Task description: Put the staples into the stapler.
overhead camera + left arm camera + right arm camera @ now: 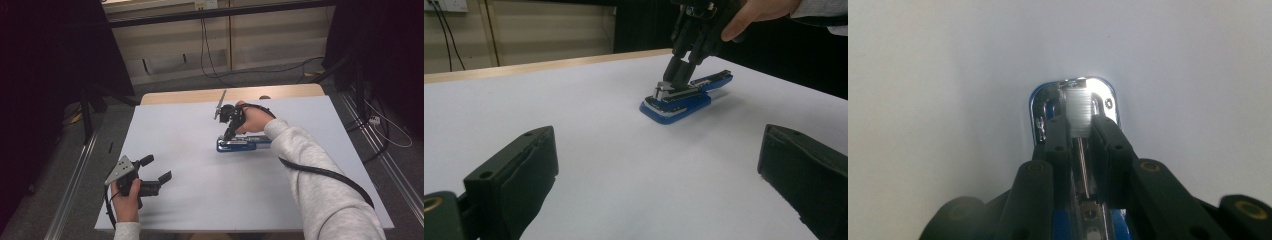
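Note:
A blue stapler [241, 145] [684, 102] lies open near the middle of the white table [200, 200], its metal magazine facing up. My right gripper [229, 133] [678, 75] [1080, 122] points down onto the stapler's front end [1039, 107]. Its jaws stand narrow, closed on a silvery strip of staples [1080, 107] in the magazine. My left gripper [156, 168] [659, 150] rests low at the table's front left, aimed at the stapler. It is open wide with nothing between its fingers [519, 170].
The right gripper's black cable [325, 172] trails along the grey sleeve [320, 185] to the table's right front. A wooden strip [230, 93] runs along the table's far edge. Behind it, cables [210, 60] lie on the floor, with metal rails [75, 175] on both sides.

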Action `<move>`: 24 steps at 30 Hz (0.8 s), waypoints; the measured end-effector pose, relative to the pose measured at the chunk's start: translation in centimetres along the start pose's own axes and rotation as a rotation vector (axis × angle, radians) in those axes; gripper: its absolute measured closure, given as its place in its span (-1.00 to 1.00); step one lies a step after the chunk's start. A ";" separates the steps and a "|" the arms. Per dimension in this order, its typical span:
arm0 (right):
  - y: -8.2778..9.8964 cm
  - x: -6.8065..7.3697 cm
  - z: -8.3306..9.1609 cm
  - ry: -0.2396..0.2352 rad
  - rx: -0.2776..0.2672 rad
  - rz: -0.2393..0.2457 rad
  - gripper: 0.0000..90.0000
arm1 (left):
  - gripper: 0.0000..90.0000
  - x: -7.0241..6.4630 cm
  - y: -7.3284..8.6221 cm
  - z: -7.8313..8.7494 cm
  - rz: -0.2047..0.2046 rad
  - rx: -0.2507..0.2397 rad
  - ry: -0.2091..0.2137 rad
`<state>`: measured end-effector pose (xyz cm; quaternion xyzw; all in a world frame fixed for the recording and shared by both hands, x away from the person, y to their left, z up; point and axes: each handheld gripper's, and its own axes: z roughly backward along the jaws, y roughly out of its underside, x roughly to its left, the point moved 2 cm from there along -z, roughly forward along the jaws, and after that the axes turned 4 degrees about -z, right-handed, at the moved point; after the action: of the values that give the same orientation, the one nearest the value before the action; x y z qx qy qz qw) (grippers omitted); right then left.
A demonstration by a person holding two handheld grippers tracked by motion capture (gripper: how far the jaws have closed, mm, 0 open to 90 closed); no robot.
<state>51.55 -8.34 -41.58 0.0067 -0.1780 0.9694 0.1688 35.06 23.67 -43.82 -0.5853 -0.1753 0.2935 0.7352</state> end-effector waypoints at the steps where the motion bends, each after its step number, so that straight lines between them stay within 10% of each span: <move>1: 0.0 0.0 0.0 0.000 0.000 0.000 0.74 | -0.94 0.0 0.0 0.0 0.000 0.000 0.000; 24: -0.2 0.1 -0.3 -0.004 0.002 0.011 0.74 | -0.94 -0.1 0.0 -0.1 0.000 0.007 0.005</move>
<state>51.56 -8.06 -41.81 0.0077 -0.1775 0.9704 0.1634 35.09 23.53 -43.86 -0.5833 -0.1725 0.2927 0.7378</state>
